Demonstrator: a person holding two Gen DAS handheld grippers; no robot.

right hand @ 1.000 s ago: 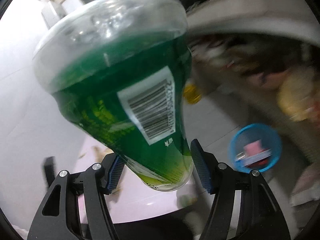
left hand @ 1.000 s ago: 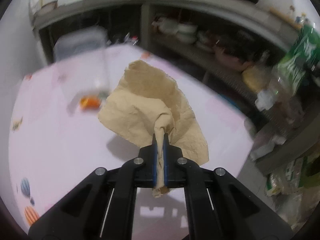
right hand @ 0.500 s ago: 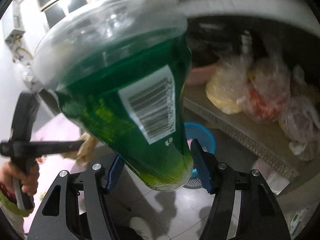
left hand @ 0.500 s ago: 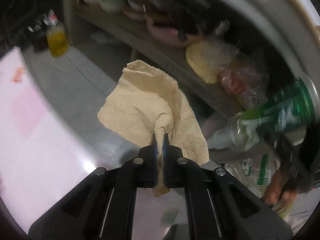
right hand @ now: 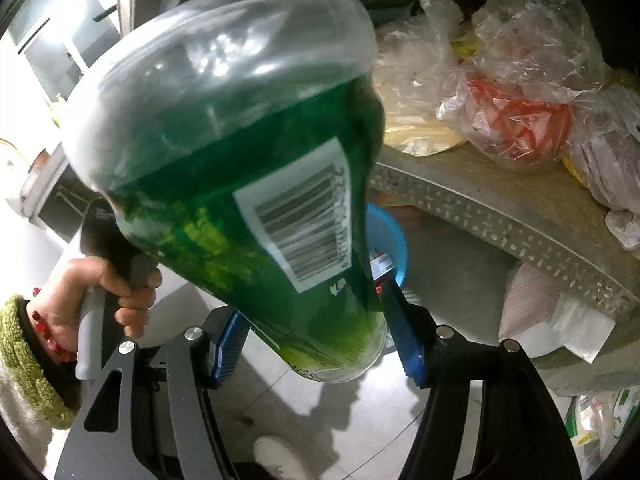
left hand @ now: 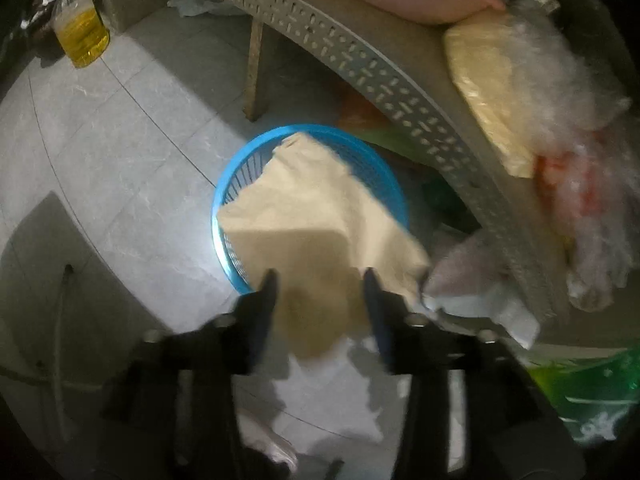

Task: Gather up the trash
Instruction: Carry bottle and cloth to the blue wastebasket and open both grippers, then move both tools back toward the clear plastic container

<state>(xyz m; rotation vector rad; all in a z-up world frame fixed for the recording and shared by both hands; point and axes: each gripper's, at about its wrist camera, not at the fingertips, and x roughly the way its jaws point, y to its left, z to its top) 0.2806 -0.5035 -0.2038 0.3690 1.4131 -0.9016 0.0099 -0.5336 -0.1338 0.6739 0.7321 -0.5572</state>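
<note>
Where it pinched the napkin (left hand: 316,232) before, the left gripper (left hand: 320,280) now opens its fingers above the blue basket (left hand: 224,196).

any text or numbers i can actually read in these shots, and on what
None can be read for certain.
Green bottle, held in the right gripper: its white label patch carries a barcode with a row of digits along one edge, too blurred to quote.
The same bottle in the left wrist view: white marks on the green label, too blurred.
Packets at the lower right of the right wrist view: printing too small.
</note>
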